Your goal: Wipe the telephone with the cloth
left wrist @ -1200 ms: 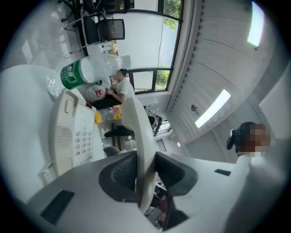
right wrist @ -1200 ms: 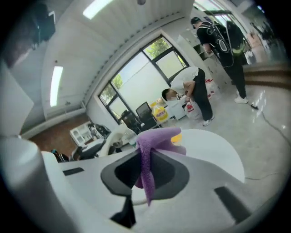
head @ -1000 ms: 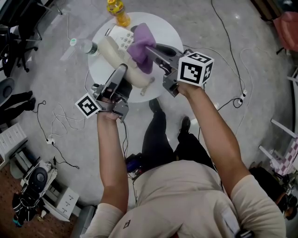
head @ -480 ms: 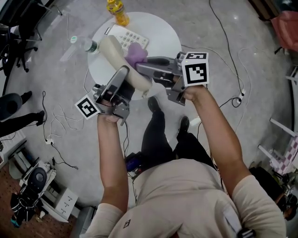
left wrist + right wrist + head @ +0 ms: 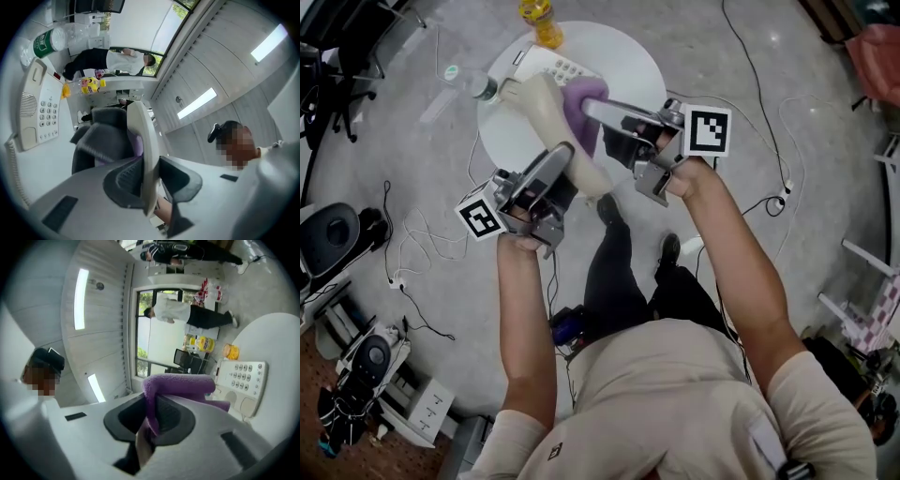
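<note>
You're in the wiping step, and the part under the cloth is the receiver. Your left tongs are clamped on the cream handset, pads pressed on both of its flat sides near the lower end. That holds it lifted off the telephone base, which sits apart on the round white tabletop with its keypad facing up. Your right tongs are closed on a fold of the purple cloth, and the bunched end of that cloth lies against the upper half of the handset.

The next move, as I judge it, is a stroke along the handset's length. Keep the left grip firm so the receiver doesn't twist, and draw the cloth down towards the left tongs with light pressure. The base and keypad look like they have yet to be wiped.

Your left forearm reaches straight ahead, with the tongs angled up and slightly to the right. Your right forearm comes in from the right, and its tongs point left across the handset, almost level.
</note>
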`<state>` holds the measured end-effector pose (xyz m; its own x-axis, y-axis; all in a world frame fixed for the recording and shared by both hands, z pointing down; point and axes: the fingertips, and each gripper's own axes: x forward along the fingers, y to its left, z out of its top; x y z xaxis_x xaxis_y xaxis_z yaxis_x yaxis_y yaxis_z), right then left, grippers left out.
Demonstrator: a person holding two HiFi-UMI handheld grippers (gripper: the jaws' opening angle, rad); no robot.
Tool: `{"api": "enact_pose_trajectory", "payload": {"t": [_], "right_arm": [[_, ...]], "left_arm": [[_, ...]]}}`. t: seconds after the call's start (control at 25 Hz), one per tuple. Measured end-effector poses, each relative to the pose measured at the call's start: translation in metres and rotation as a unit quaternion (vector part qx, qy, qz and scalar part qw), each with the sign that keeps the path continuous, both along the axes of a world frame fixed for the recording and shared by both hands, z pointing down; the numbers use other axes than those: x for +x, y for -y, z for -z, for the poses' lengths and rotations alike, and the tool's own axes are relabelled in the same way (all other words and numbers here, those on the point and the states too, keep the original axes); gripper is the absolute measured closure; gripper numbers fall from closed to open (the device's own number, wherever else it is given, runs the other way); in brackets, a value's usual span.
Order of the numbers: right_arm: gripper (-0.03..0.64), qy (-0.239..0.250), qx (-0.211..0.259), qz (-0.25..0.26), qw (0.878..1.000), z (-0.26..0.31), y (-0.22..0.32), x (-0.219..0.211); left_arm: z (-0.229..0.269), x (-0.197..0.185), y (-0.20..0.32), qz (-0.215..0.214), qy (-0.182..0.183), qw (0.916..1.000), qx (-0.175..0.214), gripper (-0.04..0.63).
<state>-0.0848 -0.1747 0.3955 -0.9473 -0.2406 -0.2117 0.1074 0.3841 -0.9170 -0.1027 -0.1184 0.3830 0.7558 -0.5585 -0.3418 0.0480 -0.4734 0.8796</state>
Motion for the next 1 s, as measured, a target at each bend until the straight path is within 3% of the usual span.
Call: {"api": "enact_pose_trajectory", "payload": {"t": [0.08, 0.16, 0.36, 0.52, 0.72, 0.88, 1.0], "right_arm": [[0.584, 0.020, -0.014, -0.043, 0.999, 0.006, 0.019, 0.002], [0.584, 0.027, -0.018, -0.044, 0.998, 0.011, 0.025, -0.005], [0.584, -0.008, -0.002, 0.044, 0.999, 0.012, 0.002, -0.031], [0.584, -0.022, -0.012, 0.121, 0.992, 0.003, -0.039, -0.014], [0.586, -0.008, -0.060, 0.144, 0.988, -0.005, -0.064, 0.010], [0.586, -0.019, -0.060, 0.136, 0.989, -0.005, -0.073, 0.025], [0.586, -0.076, -0.009, 0.103, 0.992, 0.003, -0.065, 0.036]], "left_arm": [[-0.001, 0.009, -0.005, -0.011, 0.004, 0.9999, 0.001, 0.502], [0.000, 0.014, -0.007, -0.012, 0.001, 0.9999, 0.000, 0.502], [-0.002, -0.016, 0.009, 0.030, -0.043, 0.9983, -0.024, 0.505], [-0.003, -0.028, 0.008, 0.056, -0.058, 0.9963, -0.030, 0.505], [0.003, -0.030, 0.004, 0.057, -0.060, 0.9962, -0.026, 0.506], [0.001, -0.026, 0.005, 0.060, -0.046, 0.9966, -0.033, 0.506], [-0.007, -0.020, 0.007, 0.058, 0.006, 0.9974, -0.042, 0.506]]}}
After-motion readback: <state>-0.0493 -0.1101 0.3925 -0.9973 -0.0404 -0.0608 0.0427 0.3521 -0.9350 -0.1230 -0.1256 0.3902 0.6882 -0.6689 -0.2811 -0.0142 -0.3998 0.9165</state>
